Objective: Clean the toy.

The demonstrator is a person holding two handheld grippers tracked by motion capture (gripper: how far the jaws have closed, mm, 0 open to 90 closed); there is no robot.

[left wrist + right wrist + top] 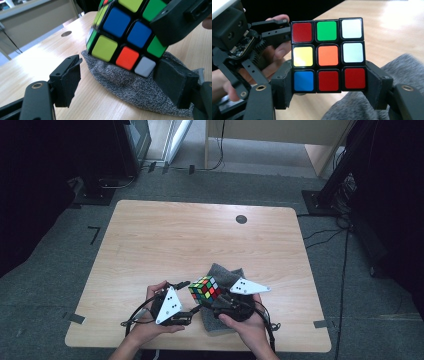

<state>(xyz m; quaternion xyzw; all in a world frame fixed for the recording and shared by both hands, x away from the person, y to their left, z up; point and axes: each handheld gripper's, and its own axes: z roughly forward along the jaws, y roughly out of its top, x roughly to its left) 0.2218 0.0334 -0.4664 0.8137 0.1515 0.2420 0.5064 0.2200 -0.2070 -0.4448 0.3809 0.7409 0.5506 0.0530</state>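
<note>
So the puzzle cube (328,55) was clamped in the right gripper (328,90), pads pressed flat against both sides of its bottom row, holding it up off the grey cloth (223,276) that lay on the wooden table (200,235). In the right gripper view the face toward the camera read red, green, white across the top, yellow, orange, white through the middle, and blue, red, red along the bottom. The left gripper (192,311) sat just left of the cube in the high view, jaws parted and not pressing on anything; in the left gripper view the cube hung above and just past its pads, tilted, showing blue, lime, orange, white and green stickers, with the cloth right under it. One black jaw of the right gripper crossed the cube's upper right corner in that view. There was a small dark round disc (241,219) on the table well beyond the cube, toward the far edge. No brand, logo or writing could be read on the cube, the cloth or either gripper, just plain colour stickers.
</note>
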